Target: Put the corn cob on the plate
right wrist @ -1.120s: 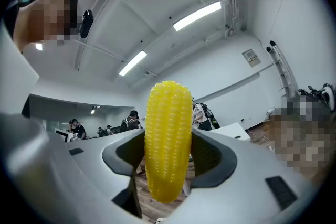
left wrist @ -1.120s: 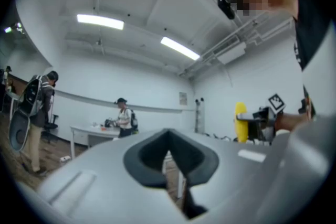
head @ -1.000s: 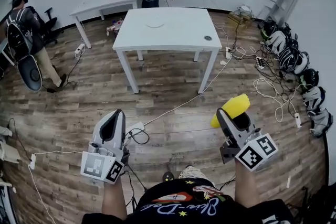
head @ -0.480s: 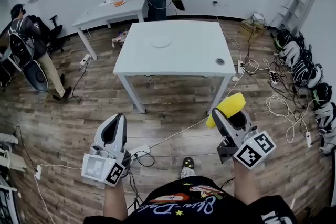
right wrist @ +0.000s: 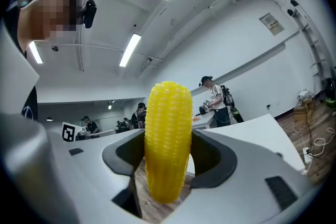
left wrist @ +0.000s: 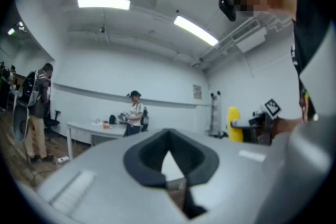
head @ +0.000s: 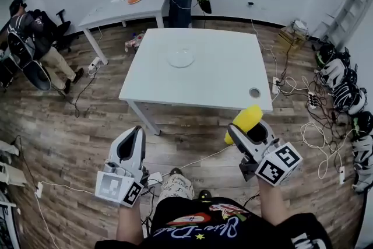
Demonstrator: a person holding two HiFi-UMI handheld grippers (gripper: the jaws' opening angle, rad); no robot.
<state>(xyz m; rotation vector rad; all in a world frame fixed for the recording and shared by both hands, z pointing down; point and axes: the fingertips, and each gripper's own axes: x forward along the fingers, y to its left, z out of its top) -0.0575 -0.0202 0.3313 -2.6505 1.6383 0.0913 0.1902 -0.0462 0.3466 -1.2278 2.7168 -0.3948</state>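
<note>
My right gripper [head: 245,125] is shut on a yellow corn cob [head: 244,122], held over the floor just short of the white table's near edge. In the right gripper view the corn cob [right wrist: 167,147] stands upright between the jaws of the right gripper [right wrist: 168,165]. A clear round plate [head: 180,58] lies on the white table [head: 221,81], far from both grippers. My left gripper [head: 133,146] hangs over the floor at lower left; its jaws meet with nothing held, as the left gripper view [left wrist: 169,162] shows.
A person stands at a second white table [head: 125,6] at the back. Another person [head: 29,38] is at far left. Cables [head: 192,160] run across the wooden floor. Helmets and gear [head: 344,90] line the right wall. A round hole [head: 254,92] marks the table's near right corner.
The white table has come nearer in the head view as I walked toward it. Both grippers keep their hold and pose; the corn cob stays clamped in the right one.
</note>
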